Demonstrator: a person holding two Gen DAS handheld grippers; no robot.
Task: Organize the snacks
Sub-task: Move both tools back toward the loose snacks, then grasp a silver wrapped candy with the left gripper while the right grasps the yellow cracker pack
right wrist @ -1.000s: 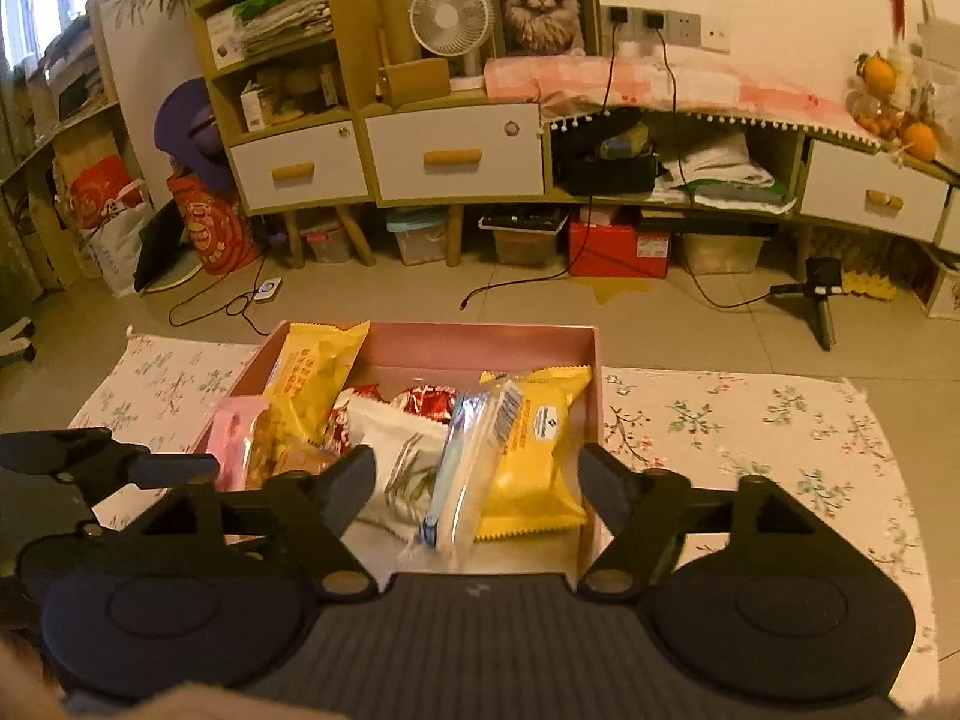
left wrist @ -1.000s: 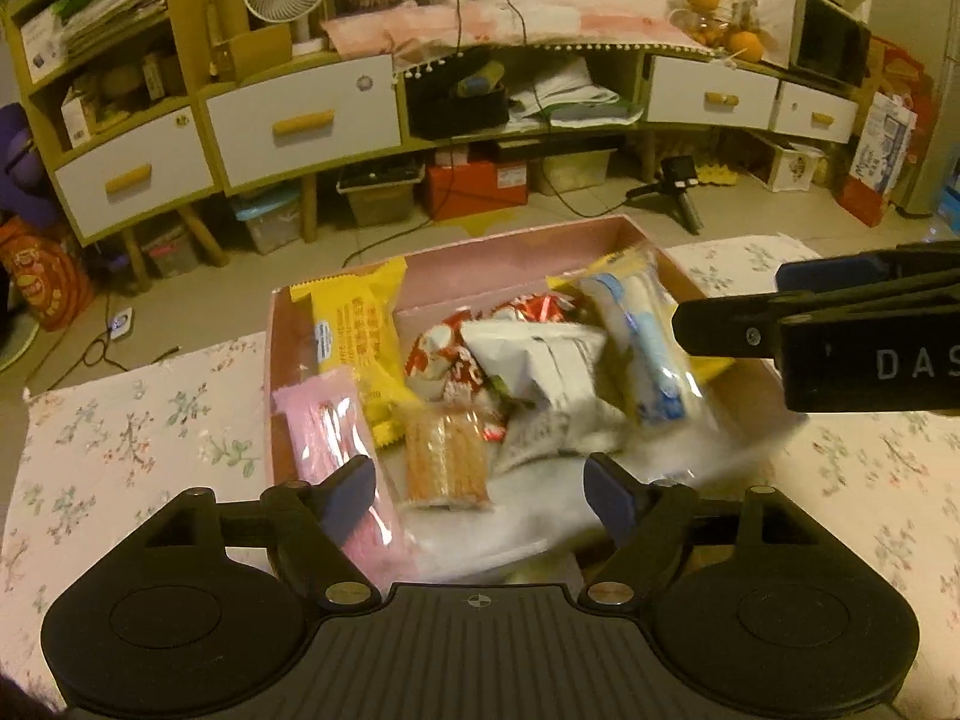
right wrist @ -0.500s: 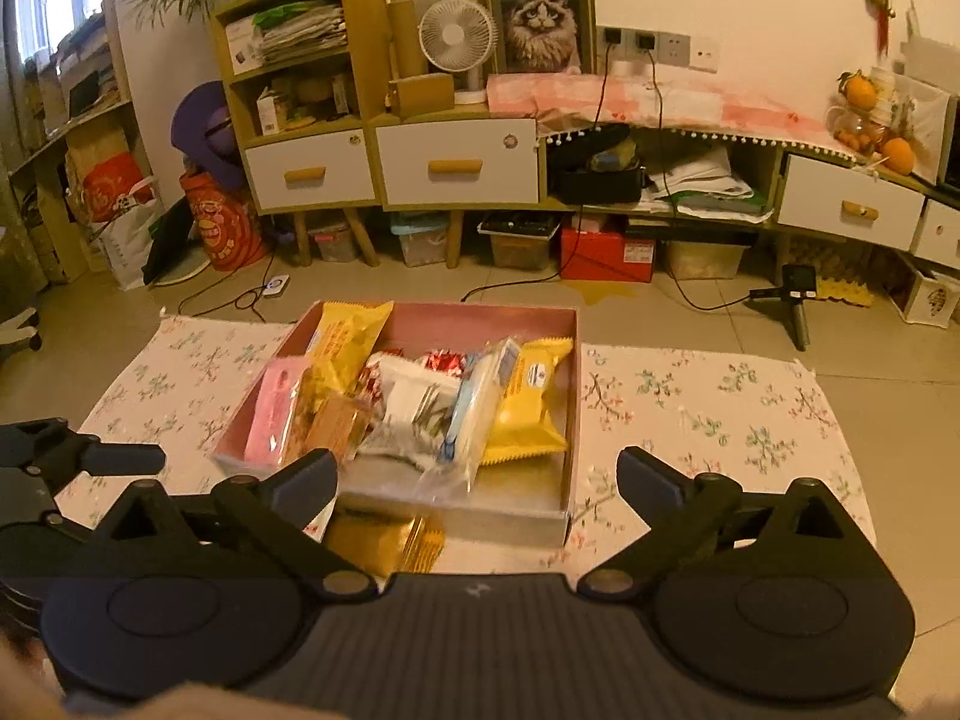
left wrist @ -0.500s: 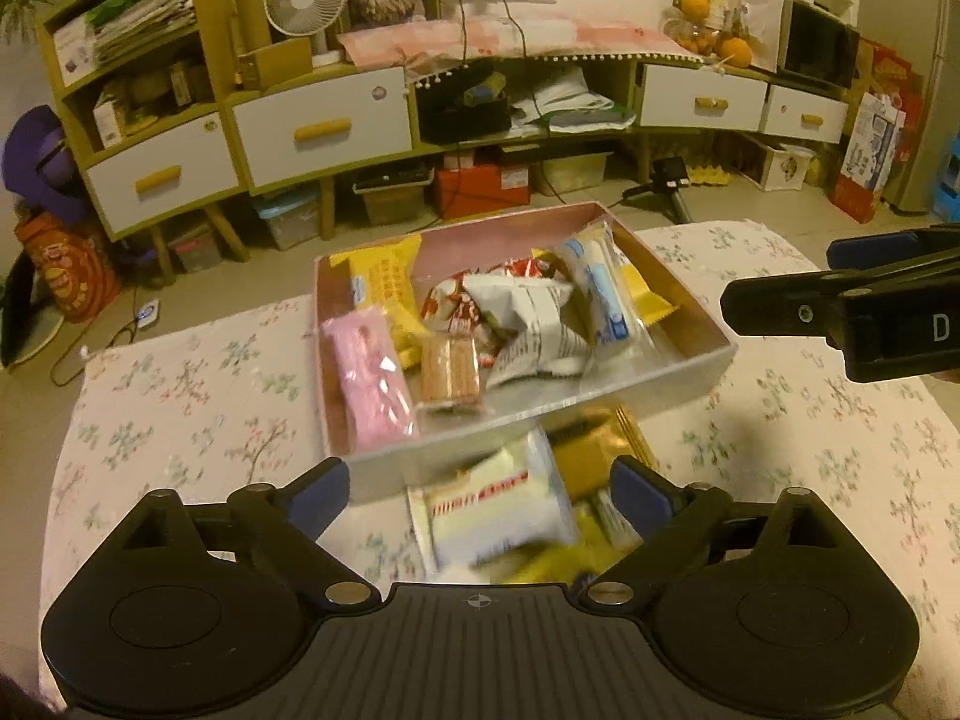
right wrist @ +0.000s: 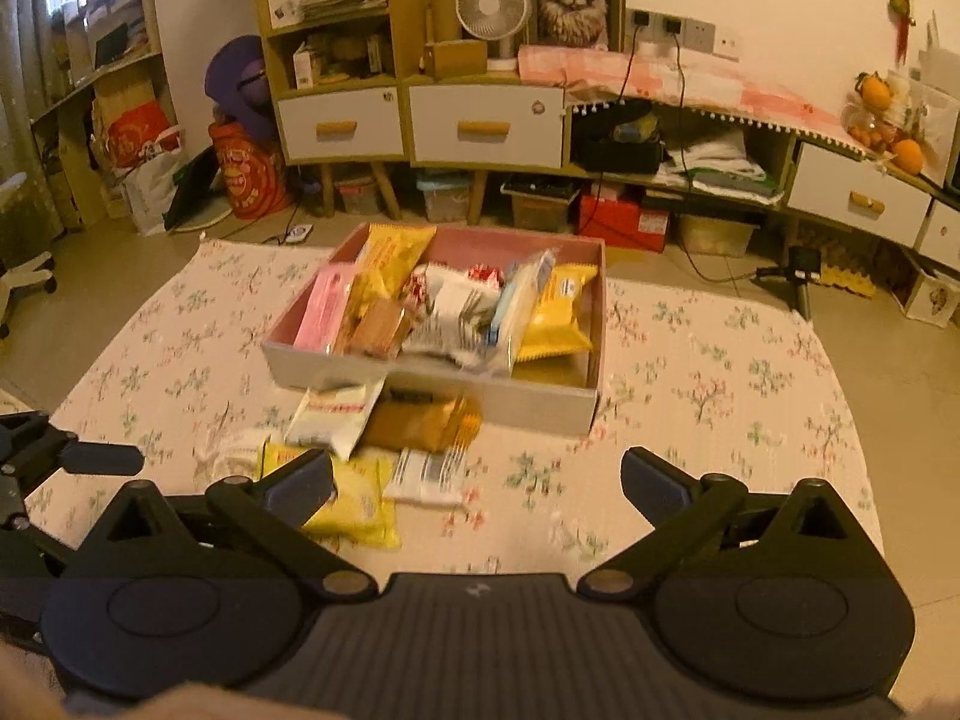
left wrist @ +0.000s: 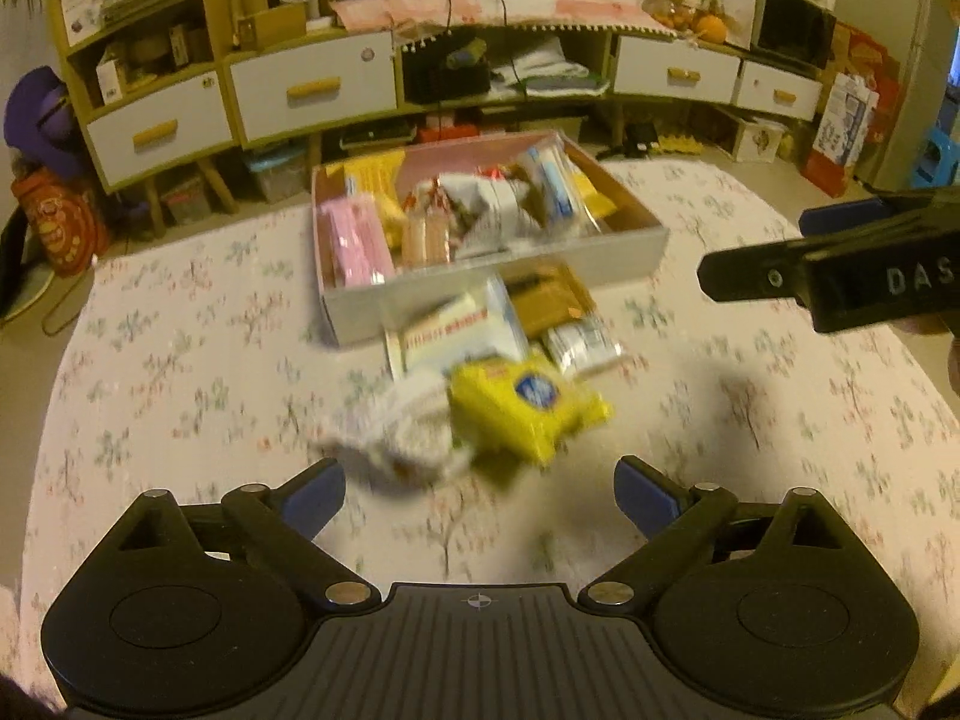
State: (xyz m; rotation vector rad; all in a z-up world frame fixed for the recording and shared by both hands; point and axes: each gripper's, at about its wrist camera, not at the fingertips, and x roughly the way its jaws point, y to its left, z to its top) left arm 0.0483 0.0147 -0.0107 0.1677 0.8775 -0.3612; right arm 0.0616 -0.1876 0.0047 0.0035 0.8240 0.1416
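A pink-lined box (left wrist: 498,294) (right wrist: 540,408) stands at the far middle of the flowered cloth, packed with a pink packet (right wrist: 324,309), a yellow packet (right wrist: 558,312) and several others. Loose in front of it lie a yellow packet (left wrist: 522,414) (right wrist: 354,498), a crumpled white one (left wrist: 408,426), a white packet with red print (left wrist: 450,330) (right wrist: 333,414), a brown one (right wrist: 420,420) and a small white one (right wrist: 429,474). My left gripper (left wrist: 477,480) is open just short of the loose pile, holding nothing. My right gripper (right wrist: 474,471) has its jaws opening, with nothing between them.
The flowered tablecloth (right wrist: 720,396) spreads wide on both sides of the box. Beyond the table's far edge are the floor and a low cabinet with white drawers (right wrist: 486,126). A small tripod (right wrist: 801,276) stands on the floor at the right.
Both grippers have drawn back from over the box toward the near side and opened wider. The loose packets in front of the box have come into view.
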